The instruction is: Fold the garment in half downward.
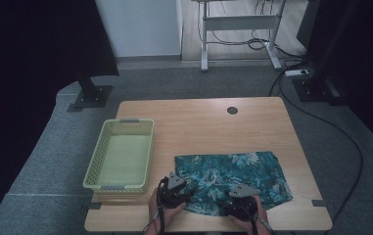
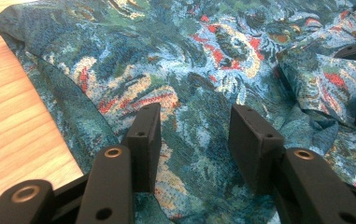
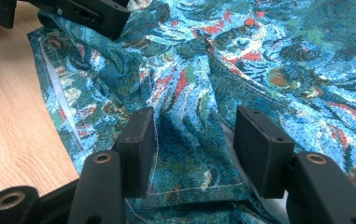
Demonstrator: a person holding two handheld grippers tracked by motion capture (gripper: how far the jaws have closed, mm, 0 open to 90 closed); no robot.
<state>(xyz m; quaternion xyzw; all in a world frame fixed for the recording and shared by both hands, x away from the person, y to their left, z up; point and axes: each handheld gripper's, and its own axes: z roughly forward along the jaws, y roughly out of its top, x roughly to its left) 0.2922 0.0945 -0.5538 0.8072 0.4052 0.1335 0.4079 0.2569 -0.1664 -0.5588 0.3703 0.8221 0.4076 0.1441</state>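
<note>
High view: a person's two hands come in from the bottom edge, each holding a black two-jaw gripper over the near edge of a patterned cloth on a light wooden table (image 1: pixel 203 115). The left gripper (image 1: pixel 173 192) sits at the cloth's near left corner, and the right gripper (image 1: pixel 240 201) sits over its near edge, a little to the right of the middle. In the left gripper view, the left gripper (image 2: pixel 195 135) has its jaws spread wide, with the teal floral cloth (image 2: pixel 203 60) lying flat between them and nothing pinched; bare wood shows just to the left of the cloth's edge. In the right gripper view, the right gripper (image 3: pixel 195 140) is also wide apart, its jaws standing on either side of a raised fold and a stitched hem of the cloth (image 3: pixel 269 60), not closed on it; the other gripper rests on the cloth at the top left. From above, the cloth (image 1: pixel 238 174) lies spread on the near right part of the table, roughly rectangular, with wrinkles near the grippers. Just beside it on the left, apart from it, stands a pale yellow-green plastic basket (image 1: pixel 96 161) with latticed walls; it holds nothing. A small dark round grommet (image 1: pixel 232 110) is set in the tabletop near the far edge.
</note>
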